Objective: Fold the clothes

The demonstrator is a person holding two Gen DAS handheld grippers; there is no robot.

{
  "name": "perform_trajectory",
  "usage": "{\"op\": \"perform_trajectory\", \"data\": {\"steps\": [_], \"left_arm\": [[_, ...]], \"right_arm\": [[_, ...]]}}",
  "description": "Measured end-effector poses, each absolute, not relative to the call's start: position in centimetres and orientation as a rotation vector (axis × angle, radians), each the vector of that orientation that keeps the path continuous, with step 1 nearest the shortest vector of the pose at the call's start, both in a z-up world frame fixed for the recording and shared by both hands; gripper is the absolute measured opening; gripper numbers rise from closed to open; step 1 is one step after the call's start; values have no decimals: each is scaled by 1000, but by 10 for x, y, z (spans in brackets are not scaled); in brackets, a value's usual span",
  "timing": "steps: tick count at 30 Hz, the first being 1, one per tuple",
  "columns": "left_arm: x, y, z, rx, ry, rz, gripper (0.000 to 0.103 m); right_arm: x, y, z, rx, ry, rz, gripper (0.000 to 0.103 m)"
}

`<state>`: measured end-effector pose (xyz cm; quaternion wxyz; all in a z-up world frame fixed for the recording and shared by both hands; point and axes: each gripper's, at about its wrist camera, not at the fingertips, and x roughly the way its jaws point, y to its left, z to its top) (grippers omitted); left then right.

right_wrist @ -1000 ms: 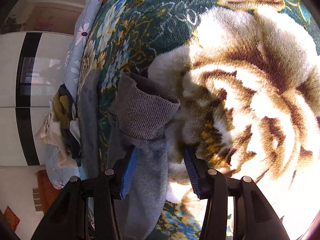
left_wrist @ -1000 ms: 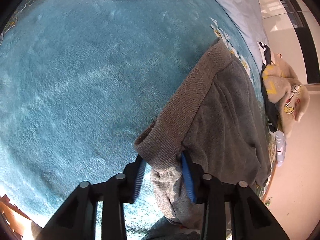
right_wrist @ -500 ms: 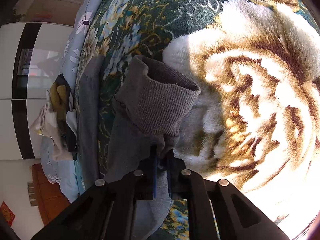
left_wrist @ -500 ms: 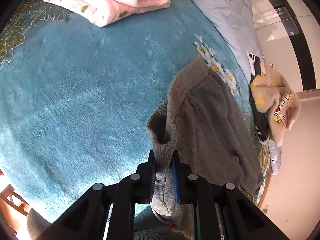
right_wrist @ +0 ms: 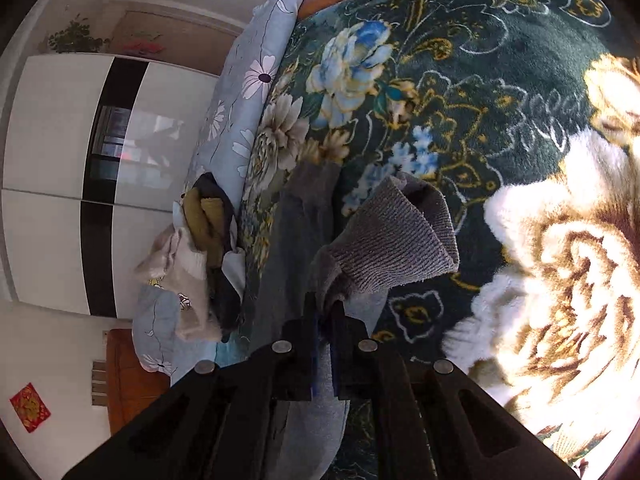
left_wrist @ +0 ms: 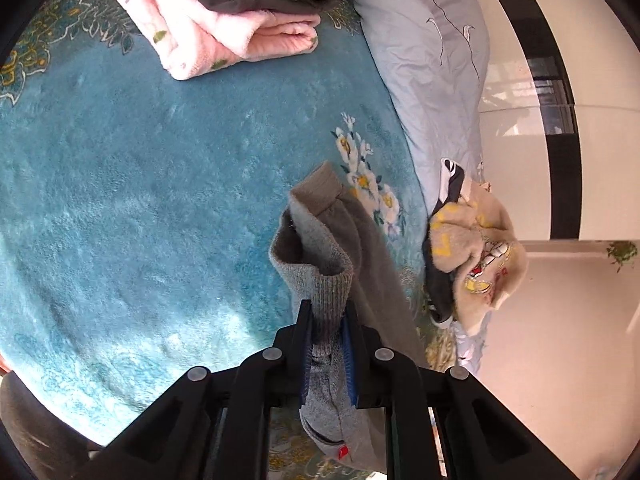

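This is a home bedroom. A bed is spread with a plush teal floral blanket, a pale blue flowered pillow at its edge. Folded laundry is stacked on it, with a heap of unfolded clothes nearby. A white wardrobe stands against the wall, and a red paper decoration hangs near it.

Bed covered by teal floral blanket. Pale blue daisy-print pillow at far right. White wardrobe with black stripe left; red wall decoration near left.
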<state>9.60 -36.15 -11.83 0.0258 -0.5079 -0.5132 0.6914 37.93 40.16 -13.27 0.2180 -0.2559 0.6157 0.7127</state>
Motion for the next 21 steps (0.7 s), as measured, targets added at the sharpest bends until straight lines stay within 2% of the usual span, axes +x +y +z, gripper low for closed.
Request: {"op": "perform_trajectory", "data": {"steps": [4, 8, 11, 21], "left_arm": [[70, -362, -121, -1557, -1715, 2039, 14], [32, -357, -128, -1616, -1719, 2028, 14], [8, -353, -143, -1669, -1778, 1995, 14], [-39, -347, -171, -1622, -1902, 2025, 15]], "right_arm": [[332, 417, -122, -742, 1692, 1942, 4], [273, 433, -116, -885, 1595, 1886, 4], [232, 445, -128, -1008, 1538, 1776, 4], [146, 452, -152, -1099, 1467, 1720, 5]]}}
